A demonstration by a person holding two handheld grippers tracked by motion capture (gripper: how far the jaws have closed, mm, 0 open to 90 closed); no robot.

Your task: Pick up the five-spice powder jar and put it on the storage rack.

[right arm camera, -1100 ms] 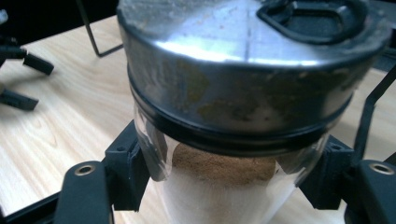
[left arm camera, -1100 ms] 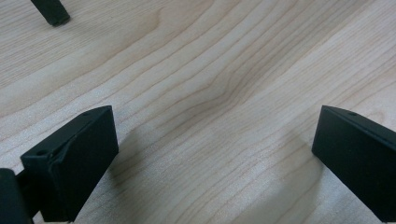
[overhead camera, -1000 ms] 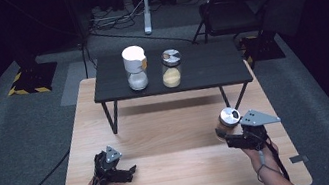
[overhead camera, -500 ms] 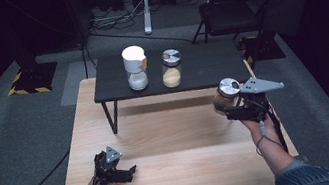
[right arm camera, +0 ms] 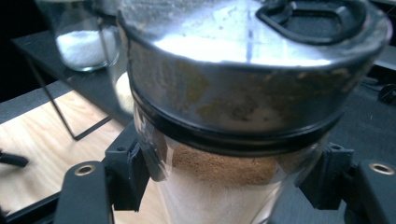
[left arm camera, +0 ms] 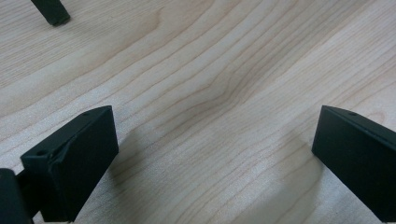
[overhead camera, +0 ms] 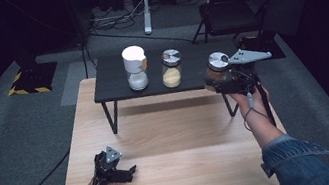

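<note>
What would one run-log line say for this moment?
right gripper: shut on brown jar, above shelf end | left gripper: open, on table

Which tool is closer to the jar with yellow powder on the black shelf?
The right tool. It holds a brown-powder jar at the shelf's right end, just right of the yellow-powder jar. The left tool rests low on the wooden table, far away.

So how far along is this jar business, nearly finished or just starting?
Probably well along. Two jars already stand on the black shelf: the white-powder jar and the yellow-powder jar. The right gripper holds the brown-spice jar at the shelf's right end, not yet set down. The left gripper rests open on the wooden table.
</note>
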